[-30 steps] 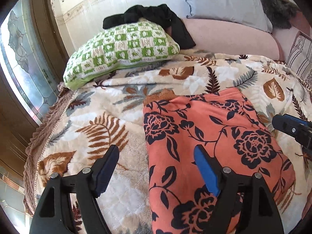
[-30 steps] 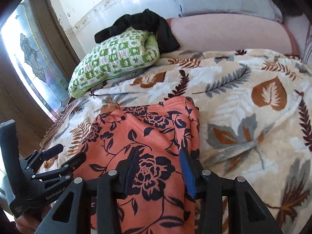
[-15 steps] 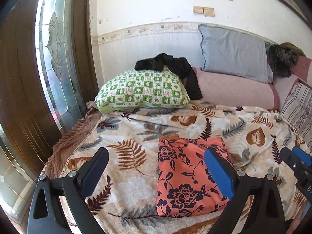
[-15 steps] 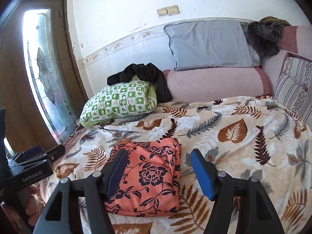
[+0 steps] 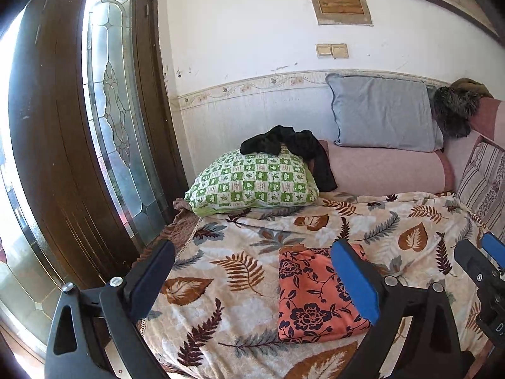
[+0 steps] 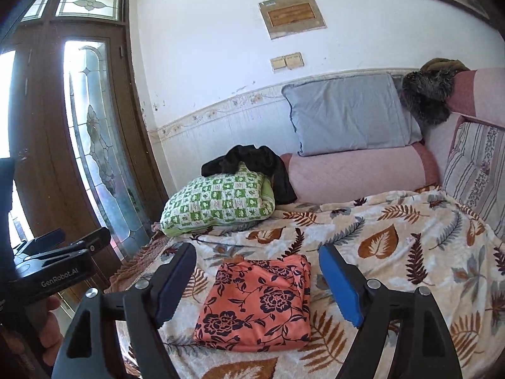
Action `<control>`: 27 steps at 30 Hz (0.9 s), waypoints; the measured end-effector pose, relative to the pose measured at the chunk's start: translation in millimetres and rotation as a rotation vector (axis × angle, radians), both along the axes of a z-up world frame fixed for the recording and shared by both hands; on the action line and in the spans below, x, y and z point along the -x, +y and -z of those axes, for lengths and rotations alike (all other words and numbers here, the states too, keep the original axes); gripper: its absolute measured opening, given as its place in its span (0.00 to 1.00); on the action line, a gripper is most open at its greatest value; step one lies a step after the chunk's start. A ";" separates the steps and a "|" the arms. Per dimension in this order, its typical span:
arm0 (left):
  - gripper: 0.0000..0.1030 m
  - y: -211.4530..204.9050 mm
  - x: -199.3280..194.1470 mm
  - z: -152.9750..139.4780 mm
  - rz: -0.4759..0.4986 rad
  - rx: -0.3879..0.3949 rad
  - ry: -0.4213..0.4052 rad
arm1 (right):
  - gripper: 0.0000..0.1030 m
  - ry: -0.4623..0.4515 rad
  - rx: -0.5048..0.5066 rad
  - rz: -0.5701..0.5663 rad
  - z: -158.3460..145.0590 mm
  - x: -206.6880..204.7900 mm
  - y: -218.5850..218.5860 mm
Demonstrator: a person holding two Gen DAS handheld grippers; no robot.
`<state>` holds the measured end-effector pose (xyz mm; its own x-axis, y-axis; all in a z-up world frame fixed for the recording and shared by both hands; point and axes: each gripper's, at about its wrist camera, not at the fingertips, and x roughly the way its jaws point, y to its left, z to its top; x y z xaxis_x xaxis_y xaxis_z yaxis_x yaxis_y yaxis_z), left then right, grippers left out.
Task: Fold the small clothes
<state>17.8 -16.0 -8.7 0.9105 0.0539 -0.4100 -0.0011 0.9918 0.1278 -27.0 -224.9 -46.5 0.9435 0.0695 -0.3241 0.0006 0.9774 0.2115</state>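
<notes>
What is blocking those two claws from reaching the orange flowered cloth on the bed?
Nothing visible. The folded orange floral garment lies alone on the leaf-print blanket; the left gripper and right gripper hover open above, holding nothing.

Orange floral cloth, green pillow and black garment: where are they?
Orange floral cloth [image 6: 255,303]: right wrist view, middle of its folded top.
Green pillow [image 5: 252,184]: left wrist view, centre of its checked face.
Black garment [image 5: 284,140]: left wrist view, bunched part atop the pillow.

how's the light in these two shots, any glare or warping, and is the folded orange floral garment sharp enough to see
Left wrist view: the glass door panel glares white at the left edge and the door frame bows with fisheye warping, but the orange floral garment is sharp and evenly daylit. Right wrist view: the same blown-out glass, dark vignetted corners, the garment crisp on the leaf-print blanket.
</notes>
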 end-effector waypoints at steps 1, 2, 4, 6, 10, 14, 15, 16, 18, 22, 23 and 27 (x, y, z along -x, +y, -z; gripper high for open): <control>0.96 1.9 5.5 -6.5 -0.001 0.009 -0.016 | 0.81 -0.018 0.004 -0.008 -6.7 5.0 2.5; 0.96 3.7 10.5 -12.8 -0.004 0.017 -0.032 | 0.81 -0.035 0.005 -0.016 -13.0 9.4 4.1; 0.96 6.3 20.1 -25.2 -0.006 0.026 -0.058 | 0.82 -0.071 -0.004 -0.025 -25.4 18.7 7.8; 0.96 8.3 28.7 -37.0 -0.008 0.039 -0.076 | 0.82 -0.103 -0.016 -0.032 -36.6 27.3 9.4; 0.96 11.6 42.4 -57.6 0.005 0.068 -0.098 | 0.83 -0.150 -0.046 -0.047 -53.3 40.5 13.3; 0.96 11.8 55.1 -72.4 -0.008 0.067 -0.124 | 0.84 -0.184 -0.059 -0.063 -62.9 49.4 19.5; 0.96 11.5 57.2 -75.1 -0.010 0.064 -0.127 | 0.85 -0.190 -0.055 -0.063 -64.0 50.1 21.2; 0.96 11.2 59.3 -77.2 -0.010 0.062 -0.128 | 0.85 -0.192 -0.049 -0.064 -64.6 50.4 23.5; 0.96 10.3 62.1 -80.7 -0.010 0.058 -0.124 | 0.85 -0.190 -0.042 -0.072 -64.1 49.3 26.1; 0.96 9.8 66.6 -86.4 -0.011 0.042 -0.129 | 0.85 -0.167 -0.054 -0.086 -60.1 45.9 26.9; 0.96 9.0 69.5 -88.5 -0.016 0.034 -0.140 | 0.85 -0.165 -0.052 -0.084 -58.8 45.2 27.2; 0.96 5.6 77.4 -94.7 -0.003 0.006 -0.165 | 0.85 -0.158 -0.028 -0.067 -54.9 42.6 27.8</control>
<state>-59.6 -10.4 86.0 0.9653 0.0545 -0.2552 -0.0245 0.9926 0.1193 -69.6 -197.2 8.4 0.9756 0.1407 -0.1687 -0.0996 0.9678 0.2312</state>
